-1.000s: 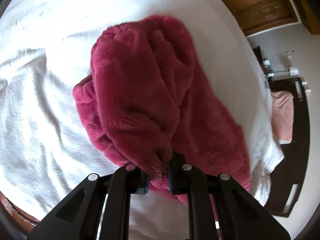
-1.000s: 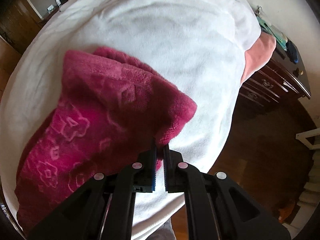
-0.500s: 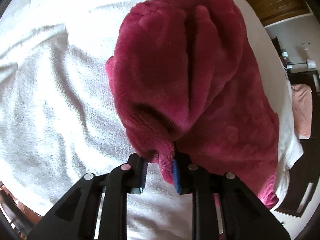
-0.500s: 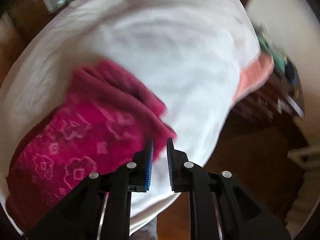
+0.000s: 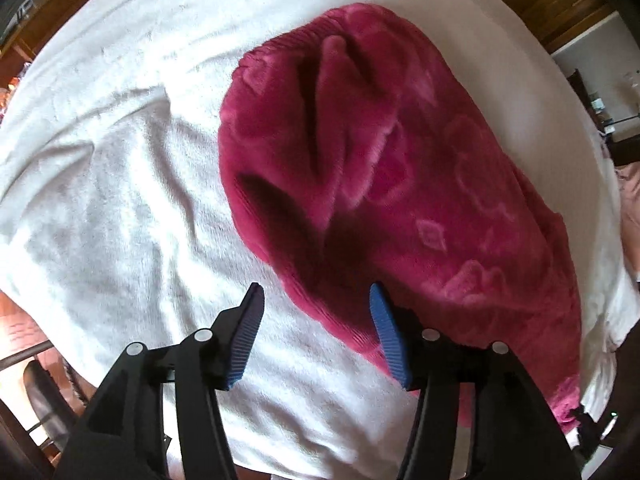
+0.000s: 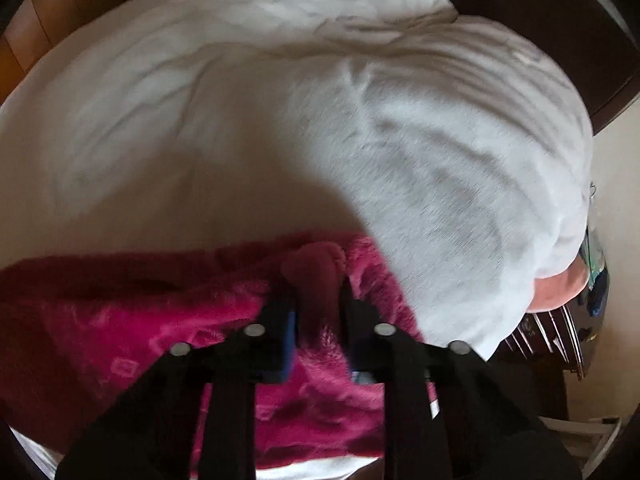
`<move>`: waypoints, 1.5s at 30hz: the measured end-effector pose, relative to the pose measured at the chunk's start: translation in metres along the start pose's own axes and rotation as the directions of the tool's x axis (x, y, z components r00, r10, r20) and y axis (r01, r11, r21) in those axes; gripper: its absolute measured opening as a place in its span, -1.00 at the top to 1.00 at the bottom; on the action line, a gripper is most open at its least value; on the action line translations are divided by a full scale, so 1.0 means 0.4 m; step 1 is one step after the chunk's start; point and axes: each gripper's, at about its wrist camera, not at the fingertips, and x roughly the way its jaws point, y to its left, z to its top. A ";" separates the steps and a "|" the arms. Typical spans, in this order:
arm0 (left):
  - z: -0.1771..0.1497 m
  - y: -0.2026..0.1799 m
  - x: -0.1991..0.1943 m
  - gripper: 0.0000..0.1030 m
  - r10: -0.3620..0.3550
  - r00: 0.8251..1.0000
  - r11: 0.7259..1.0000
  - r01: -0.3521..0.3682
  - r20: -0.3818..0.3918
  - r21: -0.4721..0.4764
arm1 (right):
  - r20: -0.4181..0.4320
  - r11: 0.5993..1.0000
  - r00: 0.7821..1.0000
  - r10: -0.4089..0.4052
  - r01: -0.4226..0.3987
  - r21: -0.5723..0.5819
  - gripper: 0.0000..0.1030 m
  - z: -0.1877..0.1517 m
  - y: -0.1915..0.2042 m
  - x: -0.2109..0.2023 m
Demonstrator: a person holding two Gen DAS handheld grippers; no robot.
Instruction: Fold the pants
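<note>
Spread beneath both tools: a bed under a white fleecy blanket, rumpled into soft ridges ahead of the left tool and smoother ahead of the right one.

Lying on that blanket: the pants, deep pink plush with a faint pressed flower pattern, bunched into a thick folded heap. Seen from the left tool, stretching from just ahead of the tips away to the upper right, with deep creases down the near half and one dark hollow close to the left fingertip. Nearest edge lying below and between the two fingertips, overlapping the right-hand one in view.

Left tool: jaws just opened wide, blue ribbed pads well apart, neither pressing on the cloth, pointing steeply down at the bed.

Seen from the right tool, the pants filling the lower left, running under and past the fingers, with white blanket beyond and to the right. Picture blurred here. Right tool: jaws narrowly parted, a small hump of pink plush rising at the tips between them; gripped or merely lying there, cannot tell.

Far right of the right tool, past the bed's edge: a pale pink cloth and dark wooden furniture.
</note>
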 end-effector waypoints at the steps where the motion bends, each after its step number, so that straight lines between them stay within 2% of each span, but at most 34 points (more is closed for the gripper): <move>1: -0.005 -0.010 0.002 -0.10 0.004 1.000 1.000 -0.004 0.000 -0.002 | 0.013 1.000 1.000 0.002 -0.002 0.005 0.70 0.003 -0.009 -0.006; 4: -0.023 -0.063 0.009 -0.16 0.006 1.000 1.000 -0.006 0.000 -0.004 | 0.043 1.000 0.999 -0.011 0.012 -0.010 0.74 0.009 -0.035 -0.025; 8: -0.032 -0.125 0.031 -0.22 0.016 1.000 1.000 -0.016 -0.006 0.025 | 0.025 0.995 0.999 -0.035 0.037 -0.096 0.71 0.007 -0.021 0.016; 11: -0.025 -0.164 0.060 -0.22 0.058 0.998 0.997 -0.057 -0.025 0.058 | 0.034 0.996 0.999 -0.031 0.034 -0.085 0.44 0.023 -0.006 0.004; 12: -0.021 -0.172 0.066 -0.22 0.062 0.998 0.997 -0.060 -0.029 0.056 | 0.039 0.998 0.999 -0.028 0.030 -0.052 0.25 0.032 -0.013 -0.011; 15: -0.005 -0.172 0.061 -0.22 0.038 0.999 0.999 -0.037 -0.023 0.036 | 0.092 0.999 0.995 -0.027 0.029 -0.024 0.21 0.049 -0.006 -0.052; 17: 0.007 -0.137 0.039 -0.22 0.024 1.000 0.999 -0.024 -0.013 0.045 | 0.136 0.999 0.991 -0.003 0.008 -0.039 0.21 0.060 0.024 -0.095; 21: 0.037 -0.149 0.007 -0.23 0.012 1.000 0.995 -0.014 0.024 0.094 | 0.143 0.983 0.978 0.149 -0.131 -0.131 0.21 0.067 0.174 -0.155; 24: 0.082 -0.156 -0.012 -0.24 0.001 0.999 0.993 -0.006 0.045 0.118 | 0.082 0.929 0.944 0.319 -0.295 -0.224 0.21 0.046 0.360 -0.181; 27: 0.127 -0.148 -0.030 -0.28 -0.012 0.997 0.991 0.002 0.072 0.136 | 0.017 0.876 0.910 0.415 -0.394 -0.276 0.21 0.025 0.505 -0.188; 30: 0.169 -0.136 -0.049 -0.38 -0.012 0.994 0.987 -0.005 0.106 0.159 | -0.069 0.800 0.856 0.512 -0.505 -0.325 0.21 -0.011 0.677 -0.200; 32: 0.196 -0.128 -0.057 -0.41 -0.015 0.992 0.985 -0.007 0.124 0.174 | -0.111 0.759 0.830 0.546 -0.547 -0.353 0.20 -0.030 0.773 -0.206; 35: 0.245 -0.110 -0.062 -0.59 -0.022 0.989 0.981 -0.006 0.145 0.195 | -0.169 0.712 0.800 0.576 -0.592 -0.377 0.12 -0.049 0.879 -0.205; 40: 0.315 -0.115 -0.035 -0.65 -0.005 0.988 0.972 -0.031 0.153 0.234 | -0.247 0.667 0.772 0.586 -0.632 -0.394 0.09 -0.079 1.038 -0.195; 45: 0.342 -0.041 0.045 -0.65 -0.010 0.994 0.968 -0.019 0.112 0.251 | -0.330 0.636 0.744 0.581 -0.668 -0.387 0.09 -0.098 1.147 -0.158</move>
